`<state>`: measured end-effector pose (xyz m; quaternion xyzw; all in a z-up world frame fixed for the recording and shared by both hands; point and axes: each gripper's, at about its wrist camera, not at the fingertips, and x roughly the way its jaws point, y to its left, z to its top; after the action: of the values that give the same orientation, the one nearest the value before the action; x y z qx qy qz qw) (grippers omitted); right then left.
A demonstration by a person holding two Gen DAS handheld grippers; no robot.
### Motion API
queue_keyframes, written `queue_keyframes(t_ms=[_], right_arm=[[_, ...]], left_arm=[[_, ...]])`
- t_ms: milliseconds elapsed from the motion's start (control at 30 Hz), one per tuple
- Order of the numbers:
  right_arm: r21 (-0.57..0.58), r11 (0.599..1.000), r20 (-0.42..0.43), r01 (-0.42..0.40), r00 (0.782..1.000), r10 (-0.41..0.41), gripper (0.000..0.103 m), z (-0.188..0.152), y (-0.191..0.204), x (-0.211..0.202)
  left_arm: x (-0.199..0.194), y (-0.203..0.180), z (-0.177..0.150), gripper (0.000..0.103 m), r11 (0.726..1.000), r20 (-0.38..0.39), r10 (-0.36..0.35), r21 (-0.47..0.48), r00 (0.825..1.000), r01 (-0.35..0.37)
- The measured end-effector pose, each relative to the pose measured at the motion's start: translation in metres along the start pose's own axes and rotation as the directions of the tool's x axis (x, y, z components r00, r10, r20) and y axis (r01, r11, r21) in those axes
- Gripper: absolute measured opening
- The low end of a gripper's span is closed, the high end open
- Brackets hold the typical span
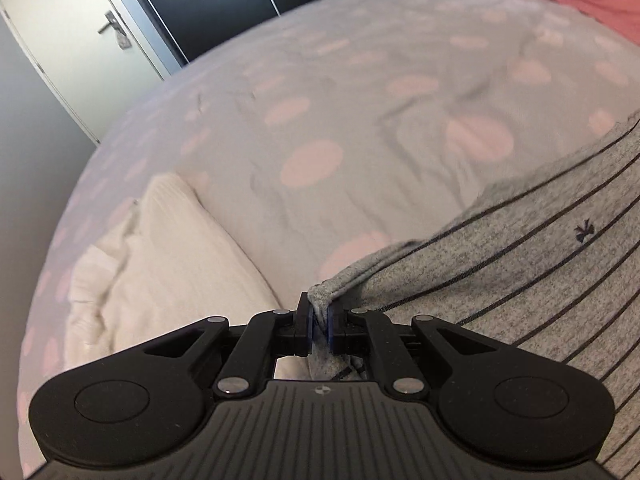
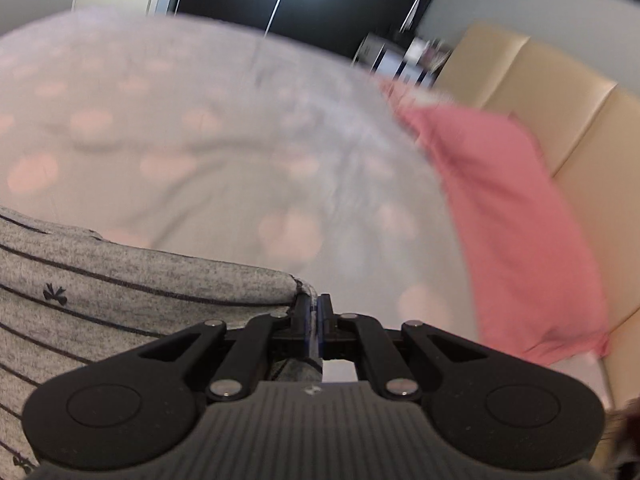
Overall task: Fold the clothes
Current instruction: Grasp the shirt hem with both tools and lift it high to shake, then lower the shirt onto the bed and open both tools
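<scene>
A grey garment with thin dark stripes (image 1: 520,248) is held over a bed with a grey, pink-dotted cover (image 1: 320,120). My left gripper (image 1: 319,308) is shut on its left corner, where the fabric bunches between the fingers. My right gripper (image 2: 314,312) is shut on the garment's right corner (image 2: 296,284); the striped cloth (image 2: 120,280) stretches away to the left of it. A small dark emblem shows on the cloth in both views.
A cream folded textile (image 1: 172,264) lies on the bed left of my left gripper. A pink pillow (image 2: 512,220) lies at the right against a cream padded headboard (image 2: 580,128). A white door (image 1: 60,40) and dark wardrobe panels (image 2: 300,4) stand beyond the bed.
</scene>
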<state>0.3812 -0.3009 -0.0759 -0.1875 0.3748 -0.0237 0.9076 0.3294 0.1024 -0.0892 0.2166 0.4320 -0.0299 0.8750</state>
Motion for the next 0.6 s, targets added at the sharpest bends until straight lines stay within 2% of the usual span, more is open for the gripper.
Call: queue_keyframes(t_ms=[100, 233, 333, 367, 400, 433, 533, 600], right_arm=[[0.000, 1.000, -0.072, -0.025, 0.997, 0.025, 0.004, -0.017, 0.009, 0.031], [-0.014, 0.998, -0.140, -0.054, 0.989, 0.051, 0.005, -0.027, 0.017, 0.050], [0.012, 0.996, -0.161, -0.088, 0.983, 0.089, 0.008, -0.028, 0.012, 0.054], [0.029, 0.994, -0.158, -0.101, 0.982, 0.104, 0.011, -0.026, 0.007, 0.049], [0.044, 0.992, -0.152, -0.114, 0.981, 0.120, 0.021, -0.024, 0.002, 0.044], [0.053, 0.991, -0.130, -0.123, 0.983, 0.129, 0.029, -0.021, -0.002, 0.036], [0.054, 0.982, -0.048, -0.182, 0.982, 0.184, 0.032, -0.009, -0.010, 0.013], [0.044, 0.970, 0.018, -0.241, 0.971, 0.240, 0.035, 0.001, -0.009, 0.002]], left_arm=[[0.015, -0.001, -0.009, 0.006, 1.000, -0.035, -0.024, 0.014, 0.999, 0.025], [0.017, 0.003, -0.010, 0.008, 0.998, -0.039, -0.056, 0.014, 0.998, 0.056], [0.008, 0.016, -0.007, 0.018, 0.994, -0.033, -0.104, -0.034, 0.994, 0.103], [0.002, 0.021, -0.004, 0.027, 0.992, -0.014, -0.119, -0.051, 0.993, 0.118], [-0.005, 0.026, -0.002, 0.034, 0.989, 0.006, -0.133, -0.068, 0.991, 0.133], [-0.012, 0.031, 0.000, 0.036, 0.985, 0.025, -0.146, -0.084, 0.989, 0.148], [-0.030, 0.041, 0.008, 0.041, 0.974, 0.089, -0.185, -0.119, 0.979, 0.195], [-0.035, 0.038, 0.016, 0.045, 0.967, 0.129, -0.208, -0.118, 0.969, 0.224]])
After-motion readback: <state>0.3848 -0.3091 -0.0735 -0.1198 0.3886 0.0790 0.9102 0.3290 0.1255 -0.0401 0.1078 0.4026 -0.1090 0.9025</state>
